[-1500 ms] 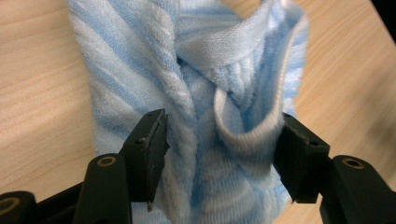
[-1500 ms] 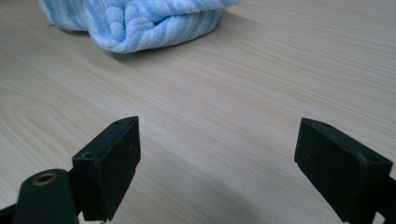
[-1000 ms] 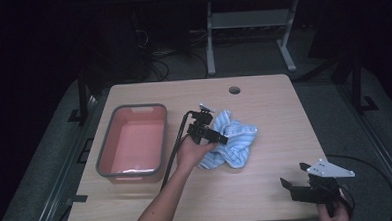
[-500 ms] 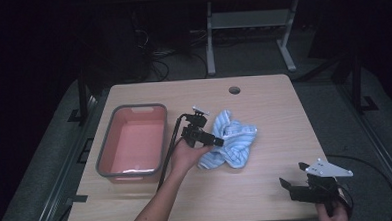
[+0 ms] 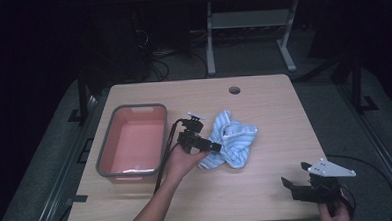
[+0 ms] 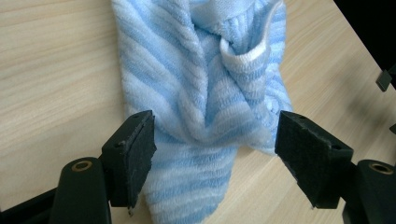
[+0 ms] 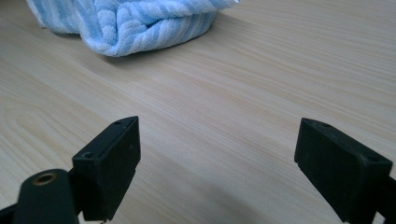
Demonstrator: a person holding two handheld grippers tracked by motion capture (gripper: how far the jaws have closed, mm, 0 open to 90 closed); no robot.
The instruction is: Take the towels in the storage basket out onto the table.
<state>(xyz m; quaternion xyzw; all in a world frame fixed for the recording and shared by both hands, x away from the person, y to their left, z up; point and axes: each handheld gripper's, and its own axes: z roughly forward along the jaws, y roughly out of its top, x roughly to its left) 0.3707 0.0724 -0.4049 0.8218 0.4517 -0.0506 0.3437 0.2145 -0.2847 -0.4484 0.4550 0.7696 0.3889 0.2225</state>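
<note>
A crumpled blue-and-white striped towel (image 5: pixel 234 143) lies on the wooden table (image 5: pixel 276 112), right of centre. My left gripper (image 5: pixel 214 147) sits at the towel's left edge, pointing right. In the left gripper view its jaws (image 6: pixel 215 135) have just been opening. They straddle a fold of the towel (image 6: pixel 201 70) with the pads clear of the cloth. My right gripper (image 5: pixel 289 183) rests near the front right corner, open with bare wood between its jaws. In the right gripper view (image 7: pixel 217 149) the towel (image 7: pixel 140 18) lies farther off.
A grey-rimmed pink tub (image 5: pixel 105 150) stands at the table's left, close beside my left forearm. A round cable hole (image 5: pixel 234 90) is near the back edge. Bare wood lies between the towel and my right gripper. Dark floor and metal frames surround the table.
My left gripper has slid a little to the left, back along the towel's edge toward the tub. The towel and my right gripper have stayed where they were.
</note>
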